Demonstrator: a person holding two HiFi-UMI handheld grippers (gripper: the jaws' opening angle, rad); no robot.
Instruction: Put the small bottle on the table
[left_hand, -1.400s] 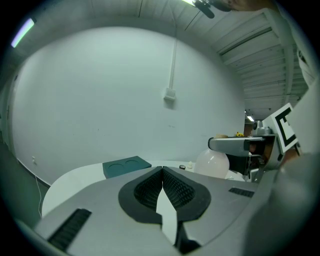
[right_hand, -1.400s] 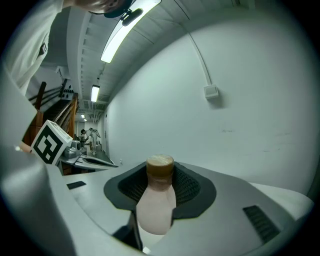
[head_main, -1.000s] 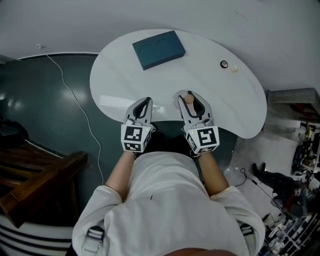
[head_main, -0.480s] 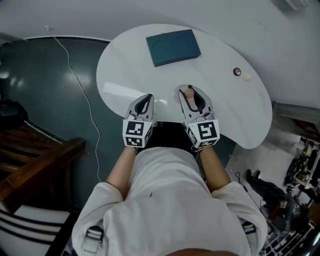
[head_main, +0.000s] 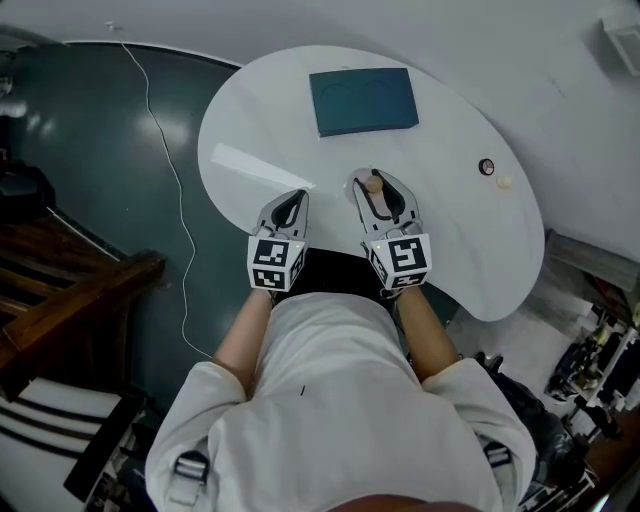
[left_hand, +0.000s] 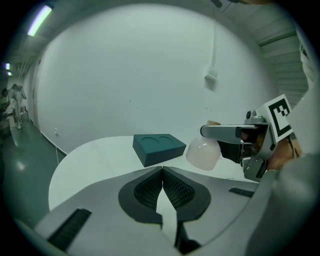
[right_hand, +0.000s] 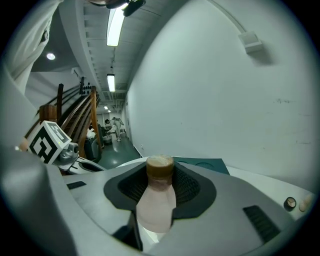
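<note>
A small pale bottle (right_hand: 156, 200) with a brown cap (head_main: 373, 184) stands upright between the jaws of my right gripper (head_main: 379, 195), which is shut on it. It hangs over the near edge of the white table (head_main: 450, 230). From the left gripper view the bottle's pale body (left_hand: 203, 152) shows under the right gripper's jaws, clear of the tabletop. My left gripper (head_main: 289, 209) is beside it on the left, shut with nothing in it; its ribbed pads (left_hand: 162, 190) touch.
A dark teal block (head_main: 363, 100) with two round recesses lies at the table's far side. A small dark round thing (head_main: 486, 167) and a pale one (head_main: 504, 182) lie at the right. A white cable (head_main: 170, 170) runs over the dark floor on the left, by wooden stairs (head_main: 60, 290).
The head view has swung, so the table and teal block sit further right and higher in it. Both grippers keep their places over the table's near edge, bottle still held.
</note>
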